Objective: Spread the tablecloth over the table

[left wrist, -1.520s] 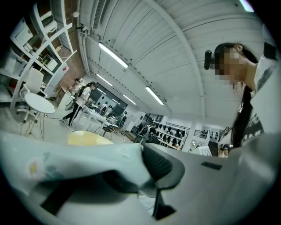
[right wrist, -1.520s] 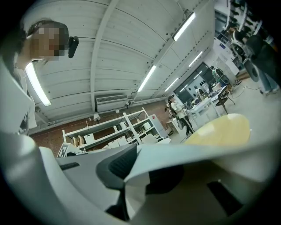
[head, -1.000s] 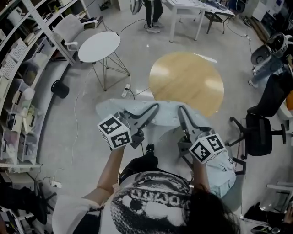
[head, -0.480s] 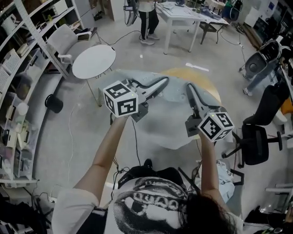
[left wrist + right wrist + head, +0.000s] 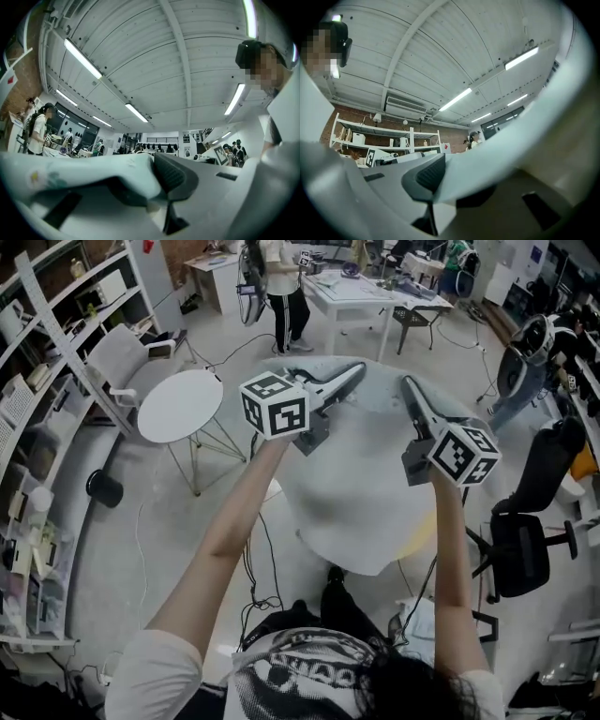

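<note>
A pale blue tablecloth (image 5: 361, 479) hangs in the air in front of me, stretched between both raised grippers. My left gripper (image 5: 354, 373) is shut on its upper left edge. In the left gripper view the cloth (image 5: 89, 173) lies pinched against the dark ribbed pad (image 5: 176, 176). My right gripper (image 5: 410, 383) is shut on the upper right edge. In the right gripper view the cloth (image 5: 501, 154) is pressed against the pad (image 5: 429, 176). The hanging cloth hides the round wooden table from the head view.
A white round side table (image 5: 180, 404) and a grey chair (image 5: 122, 357) stand at the left by the shelving (image 5: 37, 427). A black office chair (image 5: 525, 540) is at the right. At the back, a person (image 5: 281, 287) stands next to white tables (image 5: 361, 296).
Both grippers have risen and moved forward with the cloth. It has gone from bunched near my body to hanging open, and it now covers the round wooden table from view.
</note>
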